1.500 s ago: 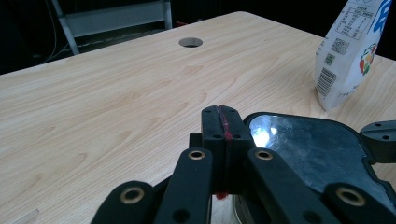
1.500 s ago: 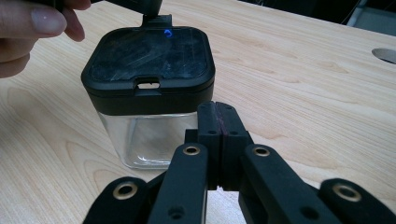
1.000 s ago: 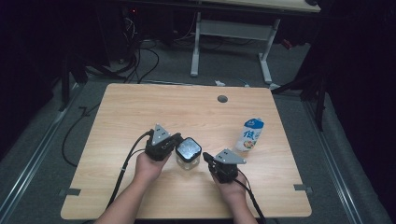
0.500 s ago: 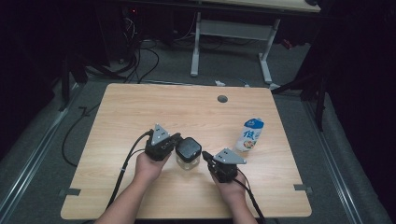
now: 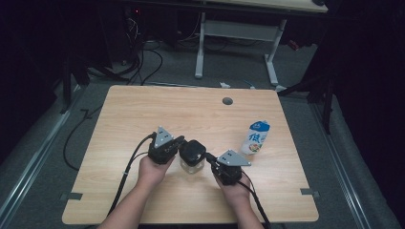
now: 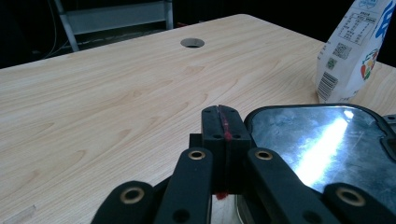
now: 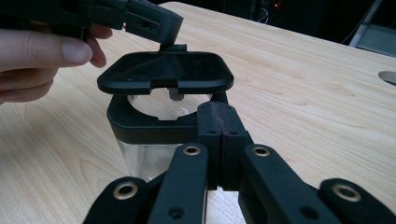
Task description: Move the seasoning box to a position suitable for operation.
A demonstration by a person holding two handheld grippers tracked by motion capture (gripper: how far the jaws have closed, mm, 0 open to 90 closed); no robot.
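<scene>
Left hand (image 5: 152, 171): comes in from the near edge of the table (image 5: 143, 119), wrapped around the left tongs.
Right hand (image 5: 234, 191): comes in beside it, holding the right tongs.
Left tongs (image 5: 180, 141): jaws pressed flat together with nothing between them; in the left gripper view the tips (image 6: 223, 127) sit just beside the lid's shiny top, and in the right gripper view the tip touches the far edge of the raised lid.
Right tongs (image 5: 209, 158): jaws clenched together, empty; in the right gripper view the closed tips (image 7: 219, 122) lie against the black collar of the jar.
Jar (image 5: 192, 164): clear glass with a black square collar, standing upright on the table between the two tongs, near the front middle.
Lid (image 7: 164, 72): black, square with rounded corners, lifted and tilted above the jar's open mouth (image 7: 166, 103), hinged or propped at the far side; I cannot tell which.
Milk carton (image 5: 257, 137): white and blue, upright, to the right of the jar and a little farther back, apart from it.
Cable hole (image 5: 228, 101): round, in the far part of the table.
Behind the table: a second desk's white legs (image 5: 200, 45) and cables on the dark floor.
</scene>
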